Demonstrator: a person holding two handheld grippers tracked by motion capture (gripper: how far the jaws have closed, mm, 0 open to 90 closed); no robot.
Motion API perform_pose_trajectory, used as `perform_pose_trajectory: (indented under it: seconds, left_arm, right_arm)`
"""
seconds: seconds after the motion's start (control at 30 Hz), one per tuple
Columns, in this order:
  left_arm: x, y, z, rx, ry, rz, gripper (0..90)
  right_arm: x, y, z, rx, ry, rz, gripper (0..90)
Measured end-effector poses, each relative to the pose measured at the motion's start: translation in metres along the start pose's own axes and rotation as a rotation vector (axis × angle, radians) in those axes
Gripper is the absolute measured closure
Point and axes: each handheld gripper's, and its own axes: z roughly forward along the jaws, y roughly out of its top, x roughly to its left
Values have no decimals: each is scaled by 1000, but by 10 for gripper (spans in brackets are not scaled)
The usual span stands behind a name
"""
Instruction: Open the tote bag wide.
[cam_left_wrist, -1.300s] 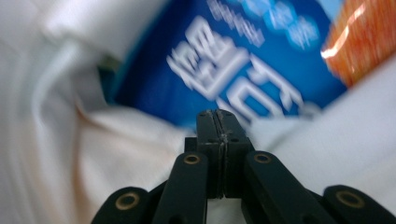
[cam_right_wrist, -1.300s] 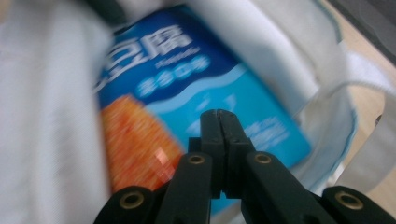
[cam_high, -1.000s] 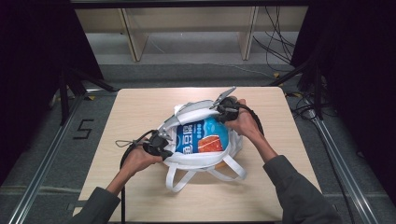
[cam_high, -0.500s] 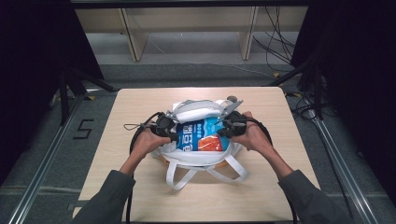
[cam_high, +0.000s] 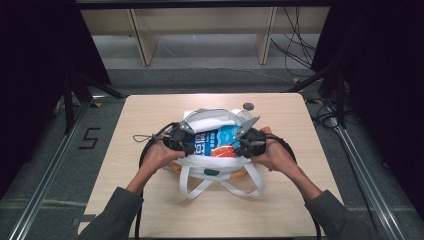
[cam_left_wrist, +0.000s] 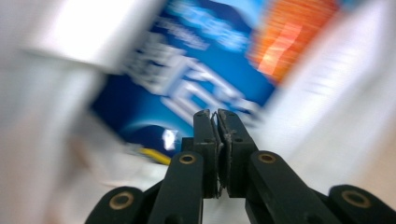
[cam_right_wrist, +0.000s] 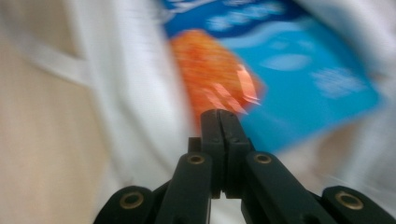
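Jaws pressed flat together is what we are seeing on both tools. Our left gripper (cam_left_wrist: 217, 114) is showing its two black jaws shut face to face, with nothing visible between them, and the blue side of the snack packet (cam_left_wrist: 196, 74) is lying blurred just beyond the tips. Our right gripper (cam_right_wrist: 220, 113) is likewise closed tight on nothing we can make out, pointing at the packet's orange patch and the white cloth beside it.

From the high view, we are holding the left gripper (cam_high: 186, 143) at the left edge of the white tote bag (cam_high: 216, 172) and the right gripper (cam_high: 243, 145) at its right edge, with the snack packet (cam_high: 215, 142) lying in the bag's open mouth between them. Whether either tip is touching the cloth we cannot tell. The bag is sitting near the middle of the wooden table (cam_high: 150, 115), its two straps trailing toward us. A small dark round object (cam_high: 247, 106) is lying on the table beyond the bag.
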Motion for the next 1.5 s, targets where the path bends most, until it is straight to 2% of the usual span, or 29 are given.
perform_pose_trajectory:
  seconds: [0.03,0.1,0.2,0.27,0.3,0.33,0.4,0.47,0.5,0.53,0.6,0.63,0.67,0.73,0.83,0.87,0.9,0.93,0.97,1.0,1.03,1.1,1.2,1.27,1.33,1.37,1.4,1.43,1.5]
  left_arm:
    - [0,0,0,0,0,0,878]
    - [-10,-16,10,52,-40,20,886]
    - [-20,-33,25,53,-66,-34,894]
    - [-21,-31,27,51,-36,4,893]
    - [-21,-31,27,51,-36,4,893]
    - [-21,-31,26,55,-38,9,893]
    - [-19,-31,24,65,-45,9,893]
    - [-20,-32,24,57,-44,9,893]
    - [-20,-32,24,60,-43,29,894]
    - [-20,-32,25,57,-38,29,894]
    - [-21,-33,26,53,-35,23,894]
    - [-22,-34,27,54,-35,17,894]
    - [-22,-34,27,53,-32,24,894]
    - [-23,-33,27,47,-22,30,894]
    - [-20,-33,22,46,-39,27,878]
    - [-17,-31,16,22,-47,19,878]
    - [-13,-28,11,3,-52,7,856]
    - [-7,-23,4,-46,-41,-15,837]
    - [-3,-18,0,-69,-35,-18,830]
    - [2,-13,-3,-90,-29,-21,832]
    - [17,1,-6,-106,2,-33,831]
    - [27,8,-6,-101,22,-44,830]
    - [58,20,1,-130,104,-131,831]
    - [78,17,10,-168,133,-222,871]
    - [93,6,21,-167,133,-284,892]
    - [93,6,21,-167,133,-284,894]
    - [95,2,24,-170,135,-304,895]
    - [98,-2,27,-172,127,-313,895]
    - [103,-12,35,-166,125,-341,896]
  right_arm:
    - [0,0,0,0,0,0,900]
    - [10,1,5,6,12,-36,900]
    - [6,2,8,-30,-8,-10,900]
    - [-12,19,12,-110,-25,30,900]
    - [-12,19,12,-110,-25,30,900]
    - [-25,34,21,-124,-70,40,900]
    - [-34,40,27,-124,-85,57,900]
    - [-59,50,43,-115,-144,79,900]
    - [-82,55,57,-110,-164,106,900]
    - [-82,55,57,-110,-164,106,900]
    - [-97,57,70,-75,-211,126,900]
    - [-104,57,78,5,-193,160,900]
    - [-111,54,93,72,-203,158,900]
    - [-114,52,102,90,-208,187,900]
    - [-116,55,97,95,-205,187,900]
    - [-115,56,93,92,-218,181,900]
    - [-112,58,84,73,-199,187,900]
    - [-111,58,76,48,-196,183,900]
    - [-107,58,60,-15,-193,186,900]
    - [-104,57,54,-20,-180,189,900]
    - [-100,55,48,-43,-177,163,900]
    - [-93,53,42,-35,-170,149,900]
    - [-72,39,27,-52,-156,73,900]
    - [-65,28,19,-39,-176,60,900]
    - [-68,8,17,11,-278,55,900]
    - [-68,8,17,11,-278,55,900]
    - [-79,-11,24,24,-270,101,900]
    - [-79,-11,24,24,-270,101,900]
    - [-90,-30,38,6,-238,157,900]
